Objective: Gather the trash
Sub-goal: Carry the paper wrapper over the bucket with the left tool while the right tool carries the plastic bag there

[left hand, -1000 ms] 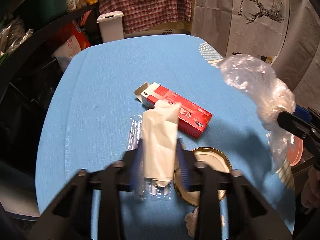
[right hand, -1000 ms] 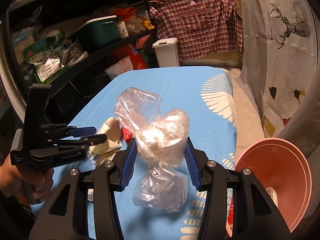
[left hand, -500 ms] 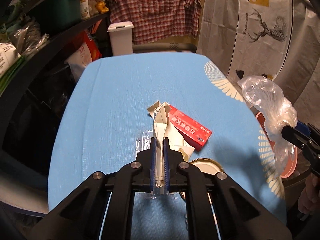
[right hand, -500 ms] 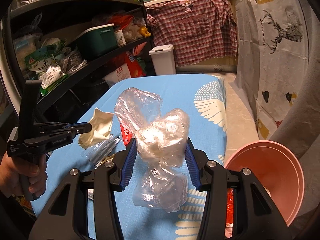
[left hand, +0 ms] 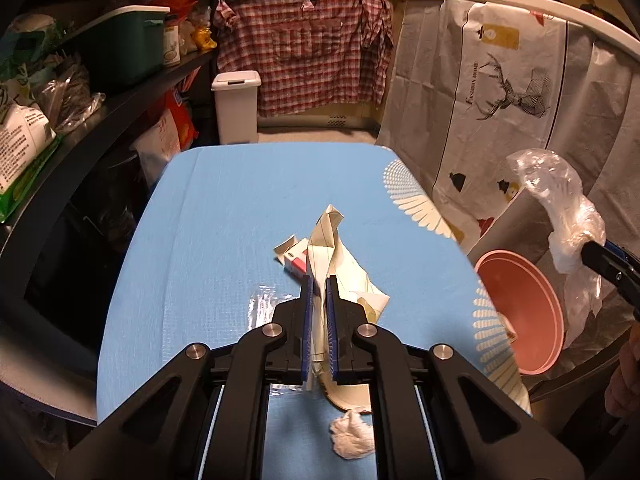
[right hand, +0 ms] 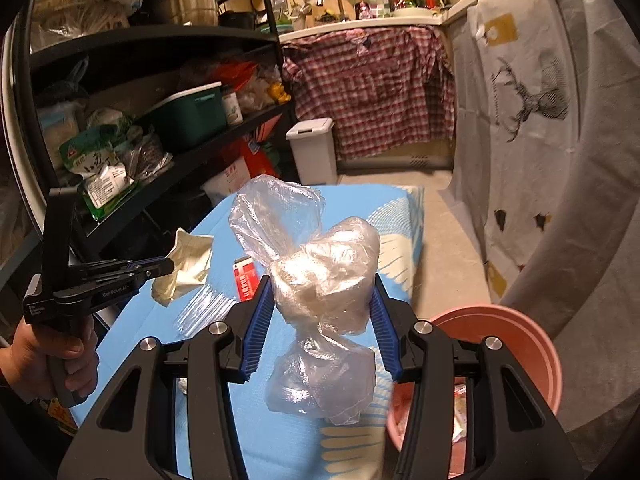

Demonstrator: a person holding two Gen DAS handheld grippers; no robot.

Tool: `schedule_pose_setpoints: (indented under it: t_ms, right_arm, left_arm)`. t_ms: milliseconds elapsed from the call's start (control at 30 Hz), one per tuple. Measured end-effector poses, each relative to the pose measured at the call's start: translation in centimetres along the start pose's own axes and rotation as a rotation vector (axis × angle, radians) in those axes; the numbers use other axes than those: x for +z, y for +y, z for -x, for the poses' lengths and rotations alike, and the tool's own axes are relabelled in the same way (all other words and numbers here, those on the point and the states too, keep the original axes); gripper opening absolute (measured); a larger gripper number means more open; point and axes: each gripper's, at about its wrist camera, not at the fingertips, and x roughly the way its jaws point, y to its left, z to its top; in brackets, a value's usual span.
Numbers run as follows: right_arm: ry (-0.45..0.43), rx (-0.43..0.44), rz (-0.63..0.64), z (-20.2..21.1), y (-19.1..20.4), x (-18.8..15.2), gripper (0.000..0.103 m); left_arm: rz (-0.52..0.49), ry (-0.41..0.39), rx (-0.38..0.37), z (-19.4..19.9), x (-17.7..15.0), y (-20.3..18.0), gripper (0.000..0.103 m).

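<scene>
Cream lined paper (left hand: 332, 252), crumpled, is now clamped between the nearly closed left tongs (left hand: 318, 280) and lifted off the blue surface (left hand: 208, 216), where it lay a second ago; judged ready for disposal. Right tongs (right hand: 322, 292) remain part-open around a clear plastic bag (right hand: 320, 280), held beside the pink bin (right hand: 532, 344). Red carton (right hand: 245, 280), white wad (left hand: 352, 438) remain ahead and below.
</scene>
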Motion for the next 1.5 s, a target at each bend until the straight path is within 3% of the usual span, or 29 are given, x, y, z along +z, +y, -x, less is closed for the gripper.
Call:
schedule_pose_setpoints:
  t_ms: [333, 933, 1500]
  right_arm:
    - [-0.036, -0.061, 0.005, 2.5, -3.5, 0.6, 0.048]
    - [-0.093, -0.147, -0.121, 3.7, -8.7, -0.4, 0.048]
    - [-0.057, -0.242, -0.168, 3.3, -12.4, -1.1, 0.048]
  left_arm:
    - [-0.011, -0.025, -0.017, 0.7, 0.3, -1.7, 0.007]
    - [-0.043, -0.041, -0.067, -0.2, 1.1, -5.4, 0.007]
    - [-0.088, -0.043, -0.148, -2.1, 2.0, -11.0, 0.007]
